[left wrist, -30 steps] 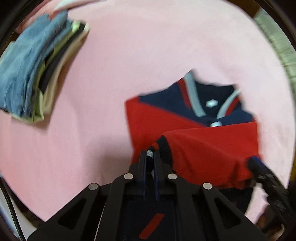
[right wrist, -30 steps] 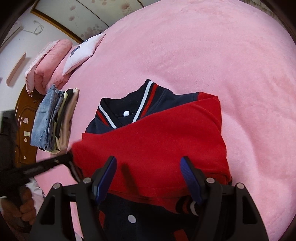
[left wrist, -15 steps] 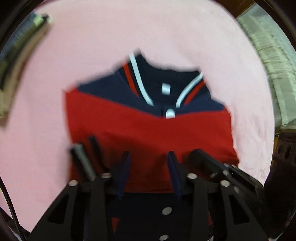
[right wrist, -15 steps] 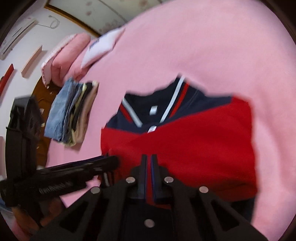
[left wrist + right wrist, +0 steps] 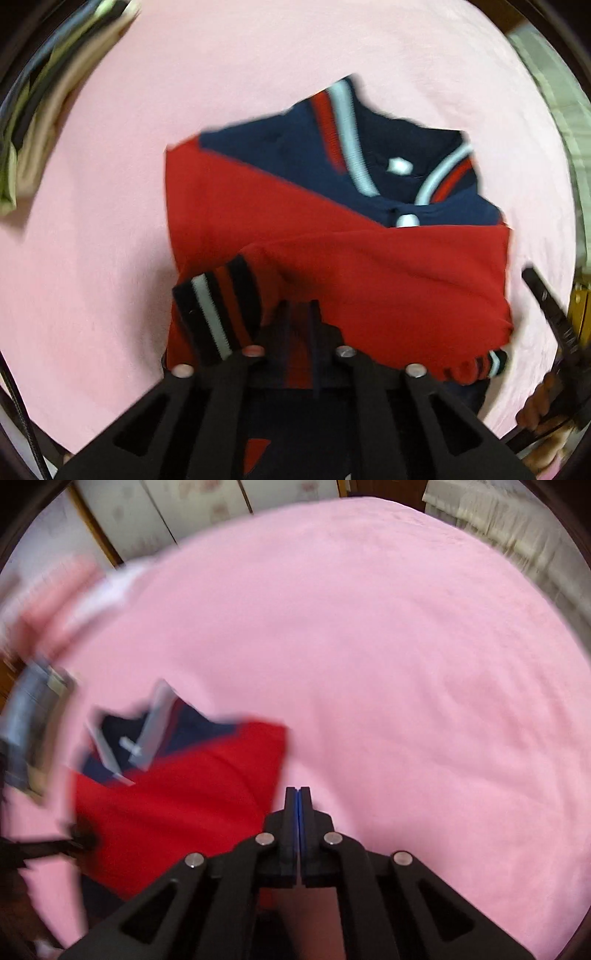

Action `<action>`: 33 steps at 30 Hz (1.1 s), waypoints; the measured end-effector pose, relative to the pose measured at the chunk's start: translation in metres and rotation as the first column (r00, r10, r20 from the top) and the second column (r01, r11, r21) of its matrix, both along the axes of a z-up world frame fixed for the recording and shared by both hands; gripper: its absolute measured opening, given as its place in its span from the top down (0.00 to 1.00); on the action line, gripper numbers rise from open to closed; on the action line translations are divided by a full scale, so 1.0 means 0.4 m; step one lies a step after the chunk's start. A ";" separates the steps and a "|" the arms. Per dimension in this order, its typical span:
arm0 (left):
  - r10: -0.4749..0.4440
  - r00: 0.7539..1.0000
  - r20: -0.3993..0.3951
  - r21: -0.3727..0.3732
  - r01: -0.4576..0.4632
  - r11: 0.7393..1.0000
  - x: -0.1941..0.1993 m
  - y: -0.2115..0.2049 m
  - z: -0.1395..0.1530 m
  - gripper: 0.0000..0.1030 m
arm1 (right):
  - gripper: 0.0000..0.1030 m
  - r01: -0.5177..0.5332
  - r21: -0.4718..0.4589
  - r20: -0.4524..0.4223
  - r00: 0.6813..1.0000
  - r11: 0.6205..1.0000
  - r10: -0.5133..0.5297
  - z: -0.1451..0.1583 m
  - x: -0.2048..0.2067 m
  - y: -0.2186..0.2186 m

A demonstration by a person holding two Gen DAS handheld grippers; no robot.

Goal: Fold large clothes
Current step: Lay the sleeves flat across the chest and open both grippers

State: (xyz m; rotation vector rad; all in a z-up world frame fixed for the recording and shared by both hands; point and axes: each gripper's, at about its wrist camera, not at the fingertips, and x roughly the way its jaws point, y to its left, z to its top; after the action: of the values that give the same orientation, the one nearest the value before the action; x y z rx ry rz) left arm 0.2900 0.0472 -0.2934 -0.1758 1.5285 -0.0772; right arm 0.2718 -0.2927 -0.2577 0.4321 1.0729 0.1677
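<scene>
A red and navy jacket with a striped collar lies on the pink bed cover, its red sleeves folded across the body. A striped cuff sits just left of my left gripper. That gripper points down, and its jaws are closing with red sleeve cloth pinched between them. The right gripper is shut on nothing, over bare bed cover just right of the jacket. In the left wrist view the right gripper shows at the right edge with a hand behind it.
A stack of folded clothes lies at the far left of the bed, blurred in the right wrist view as the stack. Pink pillows lie at the head. Pale curtains hang beyond the far edge.
My left gripper let go of the cuff, opened over the jacket, then closed on the red sleeve. The right gripper shut and swung right, off the jacket onto bare bed cover.
</scene>
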 end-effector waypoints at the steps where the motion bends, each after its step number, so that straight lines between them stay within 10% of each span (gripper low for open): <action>1: -0.027 0.999 0.030 -0.007 0.027 1.000 0.003 -0.013 0.017 0.84 | 1.00 -0.048 0.110 0.010 0.999 0.993 0.047 0.001 0.017 0.019; 4: -0.037 0.998 0.053 -0.015 0.037 0.999 0.007 -0.031 0.021 0.82 | 1.00 -0.198 0.181 -0.056 0.976 0.963 0.211 -0.043 0.065 0.128; 7: -0.043 0.999 0.032 0.063 0.041 0.997 0.031 -0.039 0.000 0.82 | 1.00 -0.245 0.051 -0.108 0.962 0.968 0.250 -0.096 0.089 0.203; 10: -0.052 0.998 0.019 0.167 0.048 0.985 0.045 -0.013 -0.023 0.82 | 1.00 -0.102 -0.008 -0.080 0.992 0.995 0.101 -0.089 0.090 0.138; 13: -0.005 1.000 0.015 0.090 0.003 0.996 0.043 0.037 -0.022 0.82 | 1.00 0.038 -0.120 -0.126 0.991 0.992 -0.053 -0.090 0.076 0.031; 21: -0.013 1.000 0.028 0.098 0.010 0.995 -0.027 0.032 0.049 0.82 | 1.00 0.122 -0.148 -0.099 0.985 0.981 -0.138 0.048 -0.050 -0.041; 28: -0.101 0.993 0.055 0.171 0.090 0.981 -0.176 0.019 0.137 0.38 | 1.00 0.124 -0.128 -0.152 0.978 0.984 -0.143 0.086 -0.222 0.056; 33: -0.148 0.989 0.023 0.273 0.136 0.952 -0.248 -0.006 0.123 0.35 | 0.99 0.026 -0.087 -0.269 0.962 0.996 -0.049 0.014 -0.292 0.169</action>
State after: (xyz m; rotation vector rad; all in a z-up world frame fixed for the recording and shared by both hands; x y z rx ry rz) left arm 0.1909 0.0447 -0.2443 0.1538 1.4909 0.0147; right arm 0.1550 -0.2253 -0.2520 0.4075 1.3354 0.0295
